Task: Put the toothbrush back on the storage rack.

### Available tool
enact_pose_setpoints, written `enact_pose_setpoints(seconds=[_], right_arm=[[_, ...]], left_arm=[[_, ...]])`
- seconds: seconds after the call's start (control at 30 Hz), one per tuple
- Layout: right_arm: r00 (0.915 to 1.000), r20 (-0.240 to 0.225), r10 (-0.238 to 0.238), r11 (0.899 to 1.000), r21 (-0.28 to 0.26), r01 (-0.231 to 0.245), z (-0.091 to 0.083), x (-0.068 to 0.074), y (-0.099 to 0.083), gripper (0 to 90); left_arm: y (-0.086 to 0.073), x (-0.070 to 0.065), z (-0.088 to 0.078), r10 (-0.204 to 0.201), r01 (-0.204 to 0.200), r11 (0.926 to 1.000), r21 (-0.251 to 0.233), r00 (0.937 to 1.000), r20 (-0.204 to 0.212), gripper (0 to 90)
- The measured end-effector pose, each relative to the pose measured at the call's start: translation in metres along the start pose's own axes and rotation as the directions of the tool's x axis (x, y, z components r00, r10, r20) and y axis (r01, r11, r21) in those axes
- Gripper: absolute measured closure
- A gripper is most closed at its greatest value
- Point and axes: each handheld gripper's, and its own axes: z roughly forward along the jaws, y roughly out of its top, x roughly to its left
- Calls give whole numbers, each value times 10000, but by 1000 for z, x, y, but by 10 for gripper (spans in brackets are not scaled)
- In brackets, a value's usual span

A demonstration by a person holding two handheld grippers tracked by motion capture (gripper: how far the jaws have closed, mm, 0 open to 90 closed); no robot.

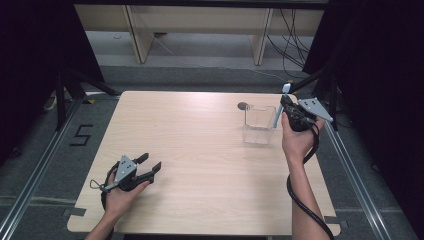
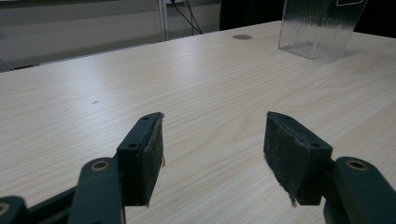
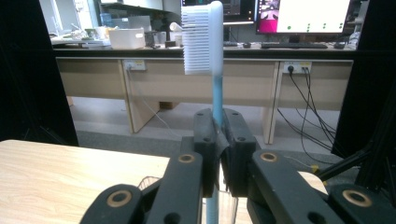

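- Right tongs (image 1: 287,102): clamped on a blue-handled toothbrush (image 3: 210,42), bristles up, above the clear ribbed cup (image 1: 259,124) near the surface's (image 1: 200,150) far right corner.
- Left tongs (image 1: 150,165): open, empty.
- Remaining, probably: lowering the brush into the cup.

A single mark could be read: a black numeral "5" (image 1: 81,135) stood taped on the grey floor (image 1: 45,165), at about nine o'clock from the table (image 1: 200,165). The monitor screens (image 3: 303,14) at twelve o'clock were too small to read.
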Motion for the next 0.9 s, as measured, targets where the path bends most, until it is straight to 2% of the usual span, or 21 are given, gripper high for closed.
enact_pose_setpoints(seconds=[0.1,0.13,0.33,0.37,0.6,0.73,0.8,0.83,0.87,0.9], right_arm=[[10000,76,48,10000,59,-48,0,-1,-2,857],[9999,100,-72,9999,110,71,-1,-2,-3,857],[9999,90,124,9996,250,-126,0,-3,-8,857],[9999,114,-44,9998,189,42,0,-4,-9,856],[10000,29,67,9990,446,-68,2,-4,-16,856],[9999,128,17,9988,498,-23,2,-5,-21,856],[9997,149,198,9984,524,-205,2,-5,-23,856],[9999,103,26,9983,589,-32,2,-6,-24,856],[9999,99,40,9985,548,-45,2,-7,-25,856],[9996,171,242,9978,609,-252,2,-5,-26,856]], left_arm=[[0,0,0,-17,17,10000,0,10000,-5,373],[0,0,0,-12,12,10000,4,10000,-6,373],[0,0,0,-25,25,10000,3,10000,-12,373],[0,0,0,-27,27,10000,2,10000,-11,373],[0,0,0,-35,35,10000,6,10000,-7,373],[0,0,0,-27,27,10000,2,10000,-10,373],[0,0,0,-33,33,10000,3,10000,-14,373],[0,0,0,-37,37,10000,0,10000,-16,373],[0,0,0,-27,27,10000,1,10000,-14,373],[0,0,0,-8,8,10000,3,10000,-12,373]])
